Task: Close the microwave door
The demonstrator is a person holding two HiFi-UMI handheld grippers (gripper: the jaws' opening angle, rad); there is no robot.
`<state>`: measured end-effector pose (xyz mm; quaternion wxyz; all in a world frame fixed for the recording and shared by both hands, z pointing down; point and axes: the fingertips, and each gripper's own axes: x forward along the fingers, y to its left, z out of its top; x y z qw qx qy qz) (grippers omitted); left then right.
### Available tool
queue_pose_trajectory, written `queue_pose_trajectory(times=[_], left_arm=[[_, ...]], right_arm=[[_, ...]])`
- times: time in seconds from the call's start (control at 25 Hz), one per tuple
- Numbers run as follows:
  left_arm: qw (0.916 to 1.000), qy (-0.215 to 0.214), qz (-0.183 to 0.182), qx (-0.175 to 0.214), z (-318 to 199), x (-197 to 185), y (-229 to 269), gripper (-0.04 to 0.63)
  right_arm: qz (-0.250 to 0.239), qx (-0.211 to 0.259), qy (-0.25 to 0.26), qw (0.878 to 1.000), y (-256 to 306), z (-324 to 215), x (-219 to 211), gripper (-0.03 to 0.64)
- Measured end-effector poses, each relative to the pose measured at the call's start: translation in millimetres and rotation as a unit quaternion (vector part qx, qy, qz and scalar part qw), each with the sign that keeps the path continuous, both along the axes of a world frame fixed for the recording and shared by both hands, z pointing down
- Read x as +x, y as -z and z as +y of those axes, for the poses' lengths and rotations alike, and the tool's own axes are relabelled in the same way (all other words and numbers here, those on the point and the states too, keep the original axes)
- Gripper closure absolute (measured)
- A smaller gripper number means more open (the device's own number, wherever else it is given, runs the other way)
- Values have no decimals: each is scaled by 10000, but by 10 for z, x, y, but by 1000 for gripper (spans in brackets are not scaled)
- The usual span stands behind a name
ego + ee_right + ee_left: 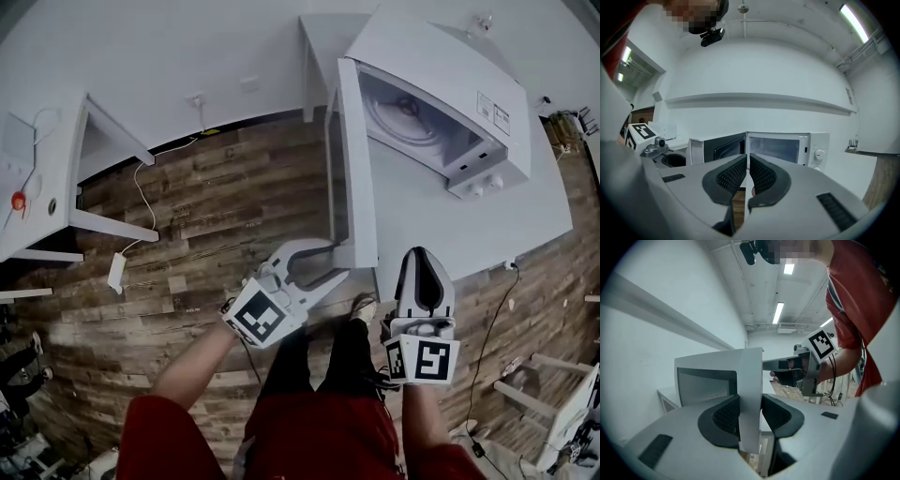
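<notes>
Most of job remains: microwave door [357, 178] stands wide open, well off cavity. My left gripper [750, 416] has fingers clamped on door's free edge; right gripper [748, 174] has fingers together, empty.

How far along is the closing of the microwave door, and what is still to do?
Done: the reach. The left gripper is already clamped on the free edge of the microwave door.
In hand: that grip only. The door stands wide open and the microwave shows its cavity. The right gripper is shut and empty beside it.
Left: the whole swing of the door until it closes.
</notes>
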<state>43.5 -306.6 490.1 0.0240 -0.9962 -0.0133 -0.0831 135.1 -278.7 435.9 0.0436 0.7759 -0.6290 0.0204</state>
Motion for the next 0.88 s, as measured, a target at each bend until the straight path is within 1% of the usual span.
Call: queue_pose_trajectory(times=[0.12, 0.32, 0.68, 0.88], left_arm=[[9996, 266, -2, 63, 86, 203, 3, 430], [9975, 692, 137, 81, 189, 547, 22, 430], [9889, 1446, 291, 154, 268, 1176, 53, 430], [9848, 1686, 408, 118, 275, 1511, 79, 433]], right_arm=[[-14, 17, -111, 9999, 22, 145, 228, 578], [-55, 16, -210, 9998, 10, 325, 567, 578], [-26, 214, -509, 9985, 40, 450, 1172, 578], [-66, 294, -547, 9980, 29, 467, 1381, 578]])
